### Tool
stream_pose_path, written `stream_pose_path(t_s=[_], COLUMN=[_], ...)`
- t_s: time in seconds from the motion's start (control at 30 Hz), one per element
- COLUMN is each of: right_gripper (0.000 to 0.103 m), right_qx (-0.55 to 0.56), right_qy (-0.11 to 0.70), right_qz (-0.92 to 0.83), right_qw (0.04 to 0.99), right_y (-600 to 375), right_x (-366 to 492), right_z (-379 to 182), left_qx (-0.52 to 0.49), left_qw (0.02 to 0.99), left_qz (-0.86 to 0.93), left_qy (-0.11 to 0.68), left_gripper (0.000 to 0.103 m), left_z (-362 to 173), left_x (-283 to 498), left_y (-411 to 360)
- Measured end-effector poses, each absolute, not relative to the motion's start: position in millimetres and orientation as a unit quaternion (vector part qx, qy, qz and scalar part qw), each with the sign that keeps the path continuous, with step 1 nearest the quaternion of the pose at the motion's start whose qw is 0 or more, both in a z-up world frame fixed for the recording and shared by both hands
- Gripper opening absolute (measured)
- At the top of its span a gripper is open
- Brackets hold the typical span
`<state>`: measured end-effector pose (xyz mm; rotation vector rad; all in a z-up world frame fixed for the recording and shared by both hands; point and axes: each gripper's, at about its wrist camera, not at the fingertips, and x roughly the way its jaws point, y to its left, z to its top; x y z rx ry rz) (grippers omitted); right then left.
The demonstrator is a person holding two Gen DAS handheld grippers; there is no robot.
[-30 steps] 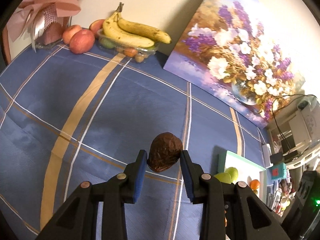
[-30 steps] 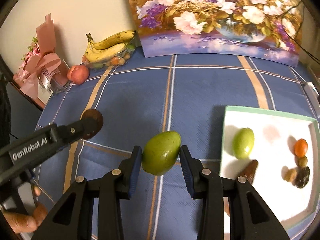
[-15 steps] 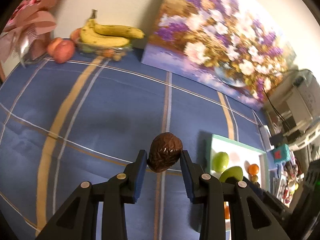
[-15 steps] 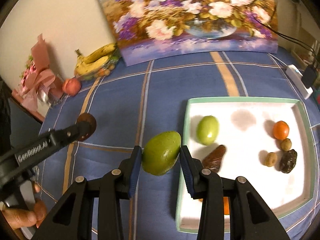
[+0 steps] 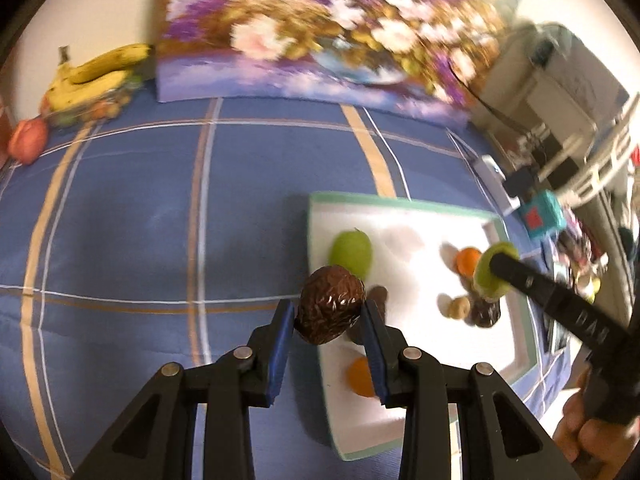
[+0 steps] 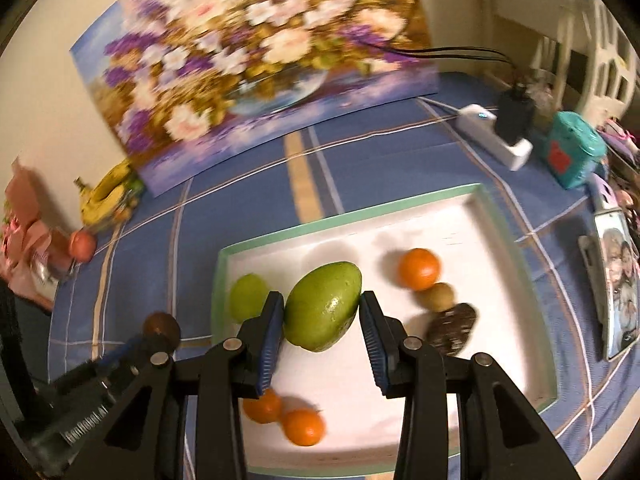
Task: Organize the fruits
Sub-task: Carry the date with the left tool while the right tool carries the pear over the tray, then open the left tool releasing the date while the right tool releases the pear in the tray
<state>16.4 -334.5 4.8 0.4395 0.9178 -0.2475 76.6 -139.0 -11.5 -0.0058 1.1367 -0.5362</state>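
Two claws, each loaded: left claw (image 5: pixel 329 316) grips one brown wrinkled fruit (image 5: pixel 330 304) over the tray's near-left edge, right claw (image 6: pixel 322 314) grips one big green fruit (image 6: pixel 323 306) above the tray (image 6: pixel 516 240). In the tray: three oranges (image 6: pixel 418 268), one small green fruit (image 6: pixel 248 297), one tan ball, one dark wrinkled piece. Counter has a blue plaid cloth (image 6: pixel 240 200); flower painting (image 6: pixel 248 60) leans on the far wall, bananas (image 6: pixel 106 192) far left.

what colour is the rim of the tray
Pale mint green around a white inside; the tray rim shows best in the right wrist view.
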Motion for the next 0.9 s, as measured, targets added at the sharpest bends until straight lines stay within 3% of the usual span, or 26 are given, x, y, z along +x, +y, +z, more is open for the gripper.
stream_pose_path(t_s=[0.33, 0.9], right_gripper=[0.041, 0.041], right_qx=[0.223, 0.198], right_qy=[0.445, 0.524], right_qz=[-0.124, -0.111], right_qw=[0.858, 0.821], right_y=[-352, -335], right_x=[11, 30], right_z=[-4, -53], left_qx=[0.011, 0.042], left_qw=[0.786, 0.778], left_qz=[-0.260, -0.260], left_qy=[0.561, 0.571], left_gripper=[0.036, 0.037], left_z=[-35, -47], left_x=[75, 74], left_y=[-154, -166])
